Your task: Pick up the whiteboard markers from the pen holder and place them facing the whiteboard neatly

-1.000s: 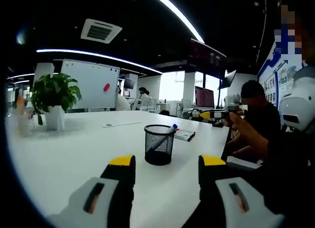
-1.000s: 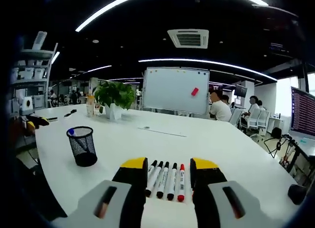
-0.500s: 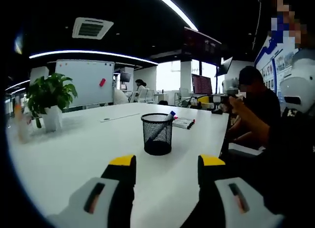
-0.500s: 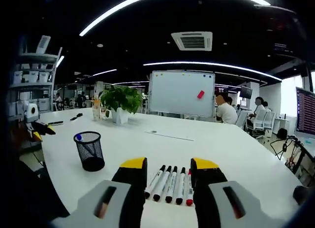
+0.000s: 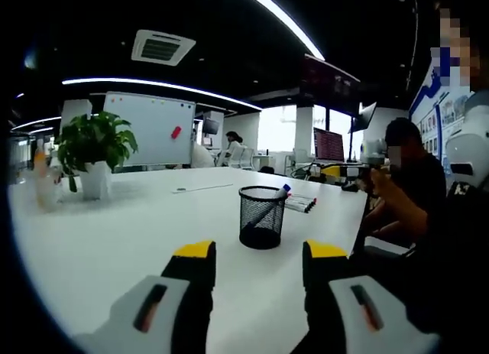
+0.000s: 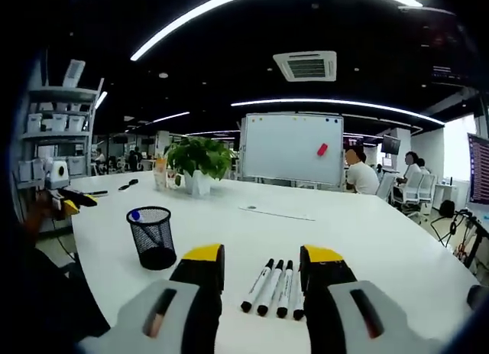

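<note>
A black mesh pen holder [image 5: 261,216] stands on the white table [image 5: 114,239] with one blue-capped marker [image 5: 280,196] leaning in it. Beyond it lies a row of markers [image 5: 302,204]. My left gripper [image 5: 254,256] is open, short of the holder, nothing between its jaws. In the right gripper view, several markers [image 6: 276,287] lie side by side, pointing at the whiteboard [image 6: 292,149]. My right gripper [image 6: 260,261] is open just behind them, holding nothing. The pen holder [image 6: 152,237] with its blue-capped marker [image 6: 135,215] stands at the left.
A potted plant [image 5: 95,154] and a bottle [image 5: 44,183] stand at the table's far left. The whiteboard [image 5: 148,128] carries a red eraser. A person [image 5: 405,186] sits at the right edge. Shelves [image 6: 57,140] stand beyond the table's left end in the right gripper view.
The right gripper has drawn back from the marker row, which now lies farther ahead of its jaws. The left view has shifted, the pen holder now sitting slightly right of centre.
</note>
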`<state>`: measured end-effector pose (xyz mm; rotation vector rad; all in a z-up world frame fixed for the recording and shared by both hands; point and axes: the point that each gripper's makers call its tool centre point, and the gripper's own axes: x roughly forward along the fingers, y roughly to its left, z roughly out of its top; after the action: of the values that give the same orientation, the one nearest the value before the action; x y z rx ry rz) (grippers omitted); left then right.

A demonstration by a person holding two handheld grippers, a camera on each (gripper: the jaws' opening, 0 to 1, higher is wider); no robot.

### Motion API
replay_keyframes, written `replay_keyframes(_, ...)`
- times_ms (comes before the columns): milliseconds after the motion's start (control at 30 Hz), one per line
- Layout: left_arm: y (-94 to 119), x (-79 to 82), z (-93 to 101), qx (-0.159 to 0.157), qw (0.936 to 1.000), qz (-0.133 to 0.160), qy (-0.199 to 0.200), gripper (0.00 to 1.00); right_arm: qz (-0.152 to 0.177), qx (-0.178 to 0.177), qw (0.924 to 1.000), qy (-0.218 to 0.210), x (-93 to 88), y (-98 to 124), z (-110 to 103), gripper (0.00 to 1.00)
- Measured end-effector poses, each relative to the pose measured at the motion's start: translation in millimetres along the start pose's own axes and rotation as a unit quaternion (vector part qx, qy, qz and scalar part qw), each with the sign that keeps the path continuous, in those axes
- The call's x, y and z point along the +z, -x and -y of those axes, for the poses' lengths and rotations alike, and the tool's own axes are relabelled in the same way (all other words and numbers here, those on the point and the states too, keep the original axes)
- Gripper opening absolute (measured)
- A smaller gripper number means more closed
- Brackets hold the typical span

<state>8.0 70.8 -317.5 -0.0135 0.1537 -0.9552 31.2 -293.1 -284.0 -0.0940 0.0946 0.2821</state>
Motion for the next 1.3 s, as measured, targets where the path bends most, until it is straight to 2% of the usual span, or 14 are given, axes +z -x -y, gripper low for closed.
replay_keyframes(233,-5,-5.9,12.3,-0.024,0.9994,-0.019,-0.019,0.5,0.005,0.005,1.0,0.007,4.6,-1,-8,0.4)
replay_keyframes(300,-6,-9.9,17.7,-0.039,0.9986,-0.03,-0.021,0.5,0.007,0.009,0.9999,0.005,6.5,-1,-12,0.4)
replay_keyframes(400,-7,-10.4,20.3,-0.044,0.9984,-0.029,-0.018,0.51,0.011,0.019,0.9997,0.008,9.8,-3,-21,0.4)
replay_keyframes(667,-4,-9.2,17.1,-0.04,0.9987,-0.027,-0.018,0.51,0.018,0.034,0.9991,0.017,17.9,-6,-33,0.4)
replay_keyframes(800,-4,-10.5,15.0,-0.037,0.9988,-0.029,-0.016,0.51,0.017,0.04,0.9989,0.019,17.8,-9,-38,0.4)
replay_keyframes(933,-4,-15.0,18.6,-0.047,0.9979,-0.035,-0.026,0.52,0.013,0.048,0.9986,0.021,16.5,-10,-46,0.4)
replay_keyframes(1033,-5,-15.6,17.5,-0.047,0.9982,-0.033,-0.018,0.53,0.016,0.053,0.9983,0.018,17.5,-12,-49,0.4)
replay_keyframes(1300,-3,-13.7,13.0,-0.035,0.9988,-0.031,-0.017,0.52,0.014,0.067,0.9975,0.017,15.5,-17,-61,0.4)
